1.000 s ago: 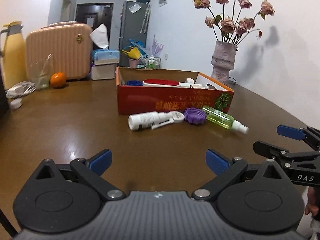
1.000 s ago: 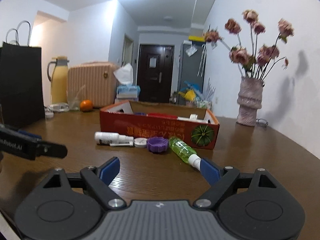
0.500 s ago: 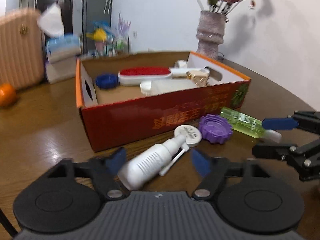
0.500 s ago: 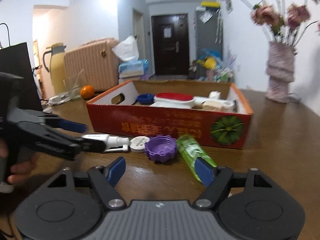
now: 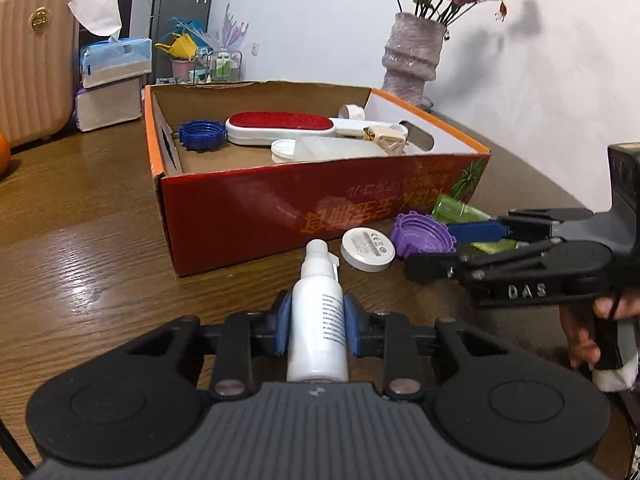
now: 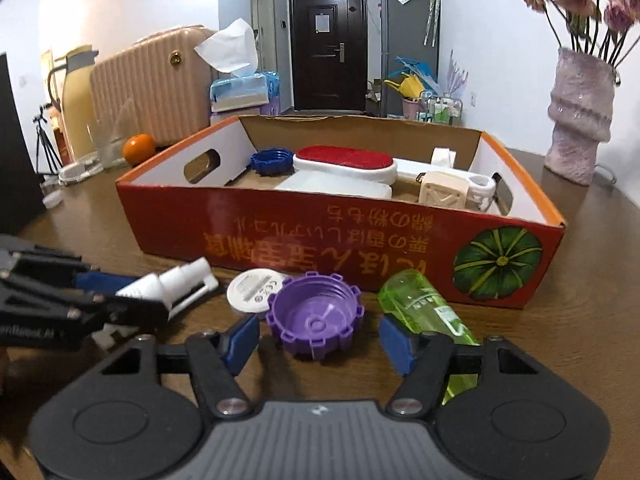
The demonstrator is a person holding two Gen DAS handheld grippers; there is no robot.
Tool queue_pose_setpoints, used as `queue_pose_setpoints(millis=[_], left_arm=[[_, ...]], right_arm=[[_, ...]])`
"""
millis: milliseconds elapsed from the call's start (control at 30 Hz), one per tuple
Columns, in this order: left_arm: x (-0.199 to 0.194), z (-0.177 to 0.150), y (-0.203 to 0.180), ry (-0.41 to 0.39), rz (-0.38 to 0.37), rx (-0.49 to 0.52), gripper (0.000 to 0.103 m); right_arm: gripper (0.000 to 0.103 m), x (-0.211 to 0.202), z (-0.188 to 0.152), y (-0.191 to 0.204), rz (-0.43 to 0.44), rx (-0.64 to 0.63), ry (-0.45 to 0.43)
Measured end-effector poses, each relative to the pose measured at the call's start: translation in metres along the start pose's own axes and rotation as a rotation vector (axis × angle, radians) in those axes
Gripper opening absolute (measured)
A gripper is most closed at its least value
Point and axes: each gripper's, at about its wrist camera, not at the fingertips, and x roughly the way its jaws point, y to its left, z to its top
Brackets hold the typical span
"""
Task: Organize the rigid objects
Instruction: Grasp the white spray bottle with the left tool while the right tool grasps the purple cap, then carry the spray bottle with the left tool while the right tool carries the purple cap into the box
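Observation:
My left gripper (image 5: 316, 326) is shut on a white spray bottle (image 5: 318, 320) lying on the wooden table, nozzle toward the red cardboard box (image 5: 320, 208). The bottle also shows in the right wrist view (image 6: 172, 284). My right gripper (image 6: 318, 338) is open, its blue pads on either side of a purple cap (image 6: 316, 320) that rests on the table. It also shows in the left wrist view (image 5: 448, 250), beside the purple cap (image 5: 422, 234). A white round lid (image 6: 254, 290) and a green bottle (image 6: 424, 310) lie next to the cap.
The box holds a red-topped brush (image 5: 280, 128), a blue cap (image 5: 200, 134), a white container and a beige piece. A vase of dried roses (image 5: 414, 56) stands behind it. A pink suitcase (image 6: 156, 88), tissue boxes (image 6: 240, 90) and an orange (image 6: 138, 148) stand at the far left.
Both grippers have moved forward toward the box. My left gripper has closed on the white spray bottle. My right gripper has come around the purple cap, still open.

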Motion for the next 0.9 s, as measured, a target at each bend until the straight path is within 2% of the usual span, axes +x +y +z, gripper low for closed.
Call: queue_pose_setpoints(millis=[67,133,333,500,633,767,900], left_arm=[[-0.004,0.000,-0.002,-0.004,0.019,-0.009,0.028],[-0.012,-0.001,-0.002,-0.025,0.042,-0.035,0.028],[-0.040,-0.007,-0.003,-0.066,0.032,-0.089,0.028],[-0.044,-0.004,-0.012,-0.033,0.065,-0.065,0.028],[-0.063,-0.009,-0.027,-0.095,0.058,-0.096,0.028],[-0.090,-0.022,-0.048,-0.164,0.136,-0.108,0.028],[-0.118,-0.041,-0.067,-0.226,0.165,-0.171,0.028]], right_arm=[[0.062,0.001,0.001,-0.002,-0.006,0.005,-0.008],[0.052,0.002,0.002,-0.002,-0.003,-0.003,-0.009],[0.052,-0.005,0.003,-0.001,0.013,0.005,-0.036],[0.052,-0.040,0.005,0.007,0.011,0.007,-0.118],[0.052,-0.074,-0.011,0.007,0.017,0.041,-0.158],[0.052,-0.104,-0.030,0.011,0.028,0.040,-0.175],[0.052,-0.132,-0.047,0.019,0.030,0.002,-0.196]])
